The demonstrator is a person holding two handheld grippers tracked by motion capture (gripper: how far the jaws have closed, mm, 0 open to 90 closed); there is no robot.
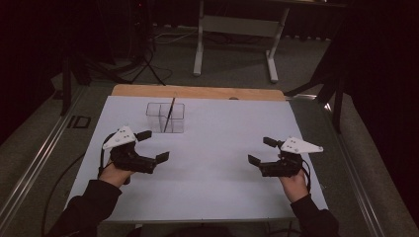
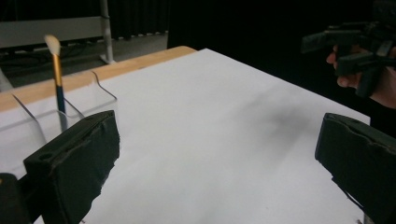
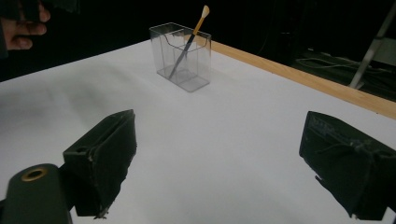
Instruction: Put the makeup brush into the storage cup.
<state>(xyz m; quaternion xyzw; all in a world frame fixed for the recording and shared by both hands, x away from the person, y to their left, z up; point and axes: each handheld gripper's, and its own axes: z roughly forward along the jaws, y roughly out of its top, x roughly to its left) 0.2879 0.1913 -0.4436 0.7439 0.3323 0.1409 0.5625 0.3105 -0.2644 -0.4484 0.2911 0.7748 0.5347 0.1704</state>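
A clear plastic holder (image 1: 165, 117) stands on the white table sheet (image 1: 207, 163) toward the back, left of centre. A paintbrush (image 1: 170, 112) leans inside it, pale bristles up; in the right gripper view the holder (image 3: 181, 56) and brush (image 3: 191, 39) sit well ahead of the jaws. The left gripper view has the brush (image 2: 57, 70) at its left edge. My left gripper (image 1: 152, 146) hovers open just left of and in front of the holder, nothing between its jaws. My right gripper (image 1: 262, 151) is open over the right side of the sheet, empty.
A wooden table edge (image 1: 197, 92) runs along the back of the sheet. Beyond it stand a white desk frame (image 1: 237, 29) and a dark tripod (image 1: 143, 54) on the floor. A metal rail (image 1: 34, 163) flanks the left side.
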